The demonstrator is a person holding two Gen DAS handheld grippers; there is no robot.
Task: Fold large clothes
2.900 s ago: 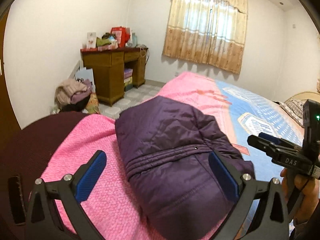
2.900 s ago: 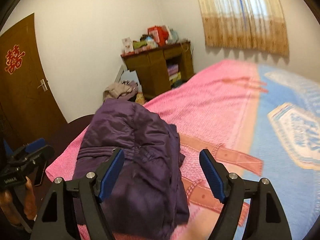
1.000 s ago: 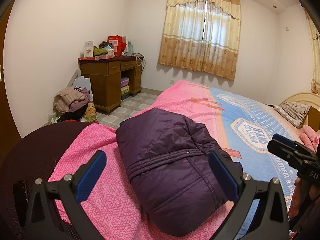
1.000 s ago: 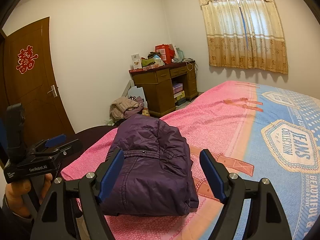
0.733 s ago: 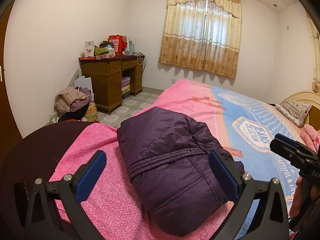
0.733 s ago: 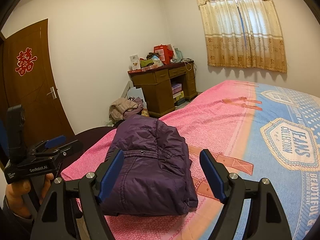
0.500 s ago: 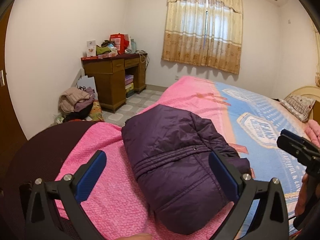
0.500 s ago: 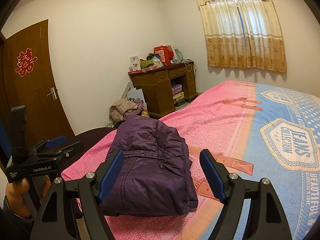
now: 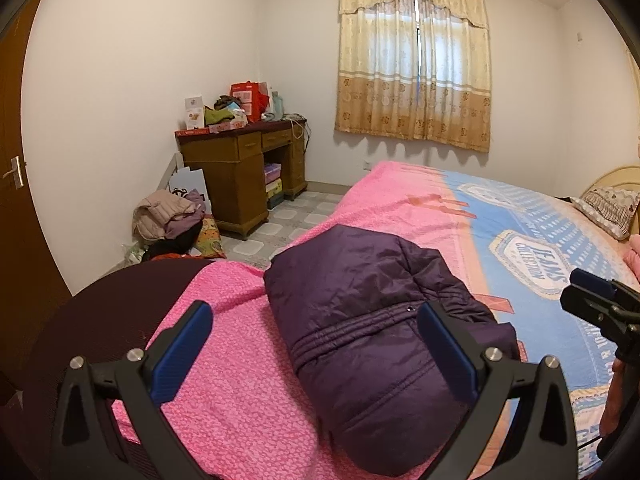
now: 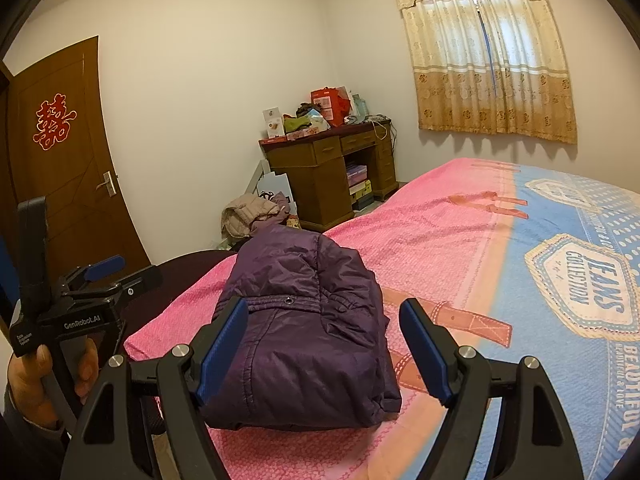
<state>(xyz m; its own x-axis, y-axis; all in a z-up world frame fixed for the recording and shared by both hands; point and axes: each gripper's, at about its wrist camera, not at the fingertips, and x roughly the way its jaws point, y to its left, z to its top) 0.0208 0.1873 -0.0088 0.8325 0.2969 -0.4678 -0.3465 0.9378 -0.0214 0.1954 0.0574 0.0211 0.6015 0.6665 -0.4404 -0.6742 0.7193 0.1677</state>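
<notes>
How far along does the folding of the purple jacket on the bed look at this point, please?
Done: the purple jacket lies as a compact folded bundle on the pink end of the bedspread. In hand: nothing; the left gripper and the right gripper are both open and apart from the jacket. Left: little for this garment, perhaps some tidying. A pile of clothes sits on the floor by the desk.

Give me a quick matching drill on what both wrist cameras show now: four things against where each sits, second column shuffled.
Things:
1. purple jacket
2. red paper cutout
3. heap of clothes
4. patterned pillow

Places:
A. on the floor beside the wooden desk
B. folded on the pink end of the bedspread
C. at the head of the bed
D. on the brown door

Pairs: 1-B, 2-D, 3-A, 4-C
</notes>
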